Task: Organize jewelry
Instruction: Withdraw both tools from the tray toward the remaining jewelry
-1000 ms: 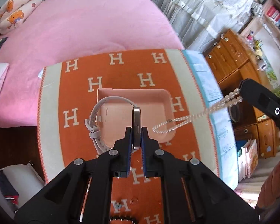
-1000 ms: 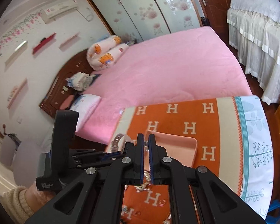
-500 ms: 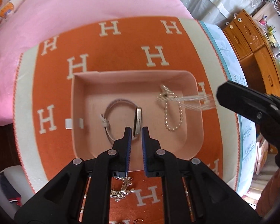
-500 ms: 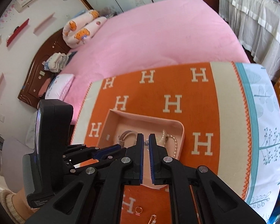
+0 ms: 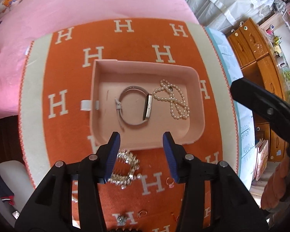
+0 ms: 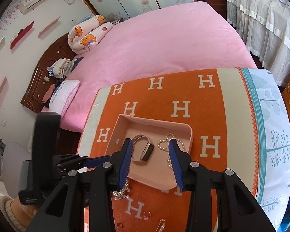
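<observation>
1. Pink shallow rectangular tray [image 5: 145, 65] sits on an orange blanket patterned with white H letters [image 5: 71, 127], which lies over a pink bedspread [image 6: 164, 44].
2. Inside the tray: a gold-cased wristwatch with a pale grey strap [image 5: 133, 106], resting on edge with the strap looped closed, roughly mid-tray.
3. Just right of the watch, a white pearl necklace [image 5: 174, 100] lies bunched in loose loops on the tray floor. Whether it touches the watch case I cannot tell.
4. Left gripper [image 5: 141, 141]: black frame, blue-padded fingers [image 5: 113, 154] spread wide, nothing between them. Tips sit at the tray's near rim.
5. Right gripper [image 6: 150, 145]: blue-padded fingers likewise spread apart and empty, tips over the tray with watch and pearls visible between them.
6. On the blanket in front of the tray, outside it: a sparkly silver rhinestone piece [image 5: 125, 168], partly behind the left gripper's left finger.
7. Nearby on the blanket, a small ring with a pink stone [image 5: 171, 182]; another small ring [image 5: 142, 213] and a silvery ornament [image 5: 121, 219] lie closer to the camera.
8. Right wrist view also shows a safety pin [image 6: 161, 225] on the blanket near the bottom edge.
9. Wooden drawer cabinet [image 5: 261, 61] stands to the right, beyond the bed.
</observation>
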The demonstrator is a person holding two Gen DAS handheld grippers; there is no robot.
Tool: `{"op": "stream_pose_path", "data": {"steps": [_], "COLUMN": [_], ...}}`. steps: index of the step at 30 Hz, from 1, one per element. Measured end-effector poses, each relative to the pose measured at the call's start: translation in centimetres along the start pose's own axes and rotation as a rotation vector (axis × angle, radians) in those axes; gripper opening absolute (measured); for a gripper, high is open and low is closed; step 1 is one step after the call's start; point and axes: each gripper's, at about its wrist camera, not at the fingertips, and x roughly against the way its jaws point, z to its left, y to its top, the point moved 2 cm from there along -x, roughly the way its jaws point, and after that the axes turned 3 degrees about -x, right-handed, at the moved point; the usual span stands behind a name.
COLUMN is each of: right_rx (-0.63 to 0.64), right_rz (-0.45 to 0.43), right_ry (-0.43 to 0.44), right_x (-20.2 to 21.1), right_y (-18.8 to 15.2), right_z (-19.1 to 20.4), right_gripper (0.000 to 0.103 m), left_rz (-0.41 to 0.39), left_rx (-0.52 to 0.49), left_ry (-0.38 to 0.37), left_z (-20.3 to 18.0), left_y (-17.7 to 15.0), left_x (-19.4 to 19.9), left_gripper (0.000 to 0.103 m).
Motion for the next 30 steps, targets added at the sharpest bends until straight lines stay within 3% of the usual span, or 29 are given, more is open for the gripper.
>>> {"op": "stream_pose_path", "data": {"steps": [8, 19, 30], "right_rx": [0.027, 0.095, 0.187], "right_rz": [-0.011, 0.005, -0.02], "right_ry": [-0.021, -0.056, -0.084], "right_x": [3.5, 7.9, 12.1], "right_y": [-3.7, -11.9, -16.9], "right_z": [1.6, 4.3, 8.3], "right_gripper": [0.039, 0.039, 0.039], "left_rz": [-0.109, -0.235, -0.235], "left_rx": [0.014, 0.059, 0.143], "left_ry": [0.021, 0.101, 0.113], "left_z": [0.9, 2.2, 5.3], "left_y": [-3.8, -10.9, -18.2], "left_x": [6.9, 15.2, 16.4], "left_gripper": [0.043, 0.043, 0.043]}}
